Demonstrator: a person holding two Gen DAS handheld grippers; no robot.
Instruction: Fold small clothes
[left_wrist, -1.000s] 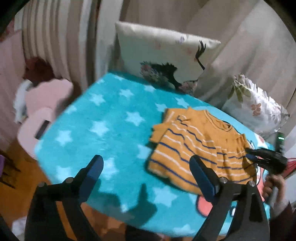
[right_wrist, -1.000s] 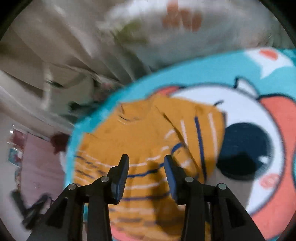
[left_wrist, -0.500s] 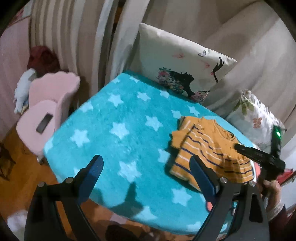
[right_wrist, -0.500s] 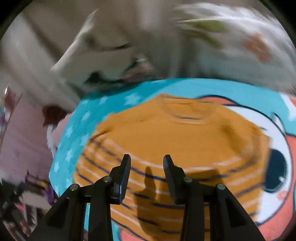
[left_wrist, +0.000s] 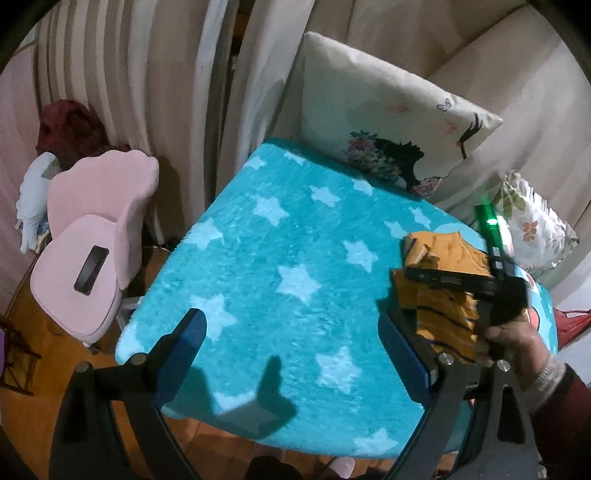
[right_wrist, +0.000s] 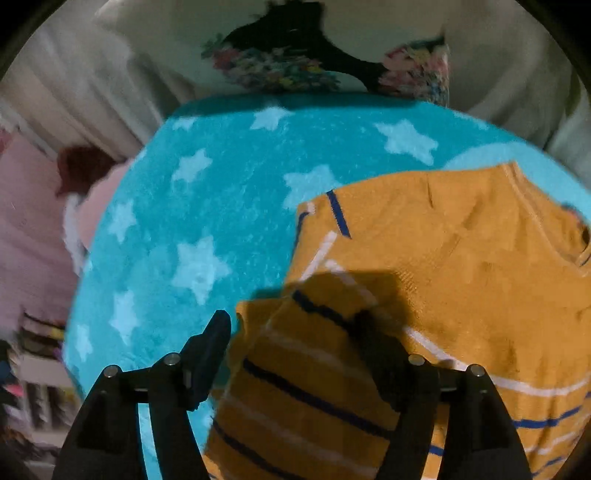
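A small orange sweater with blue and white stripes lies partly folded on the turquoise star blanket, near its right side. In the left wrist view the sweater is partly hidden behind my right gripper. My right gripper is open, low over the sweater's folded left edge, one finger over the blanket and one over the cloth. My left gripper is open and empty, held high above the blanket's near left part.
A pink chair with a phone on its seat stands left of the blanket. A cream picture cushion and a floral cushion lean against curtains behind. Wooden floor lies below the near edge.
My right gripper has opened wider and swung left to the sweater's folded left edge. My left gripper has pulled back and up, away from the sweater.
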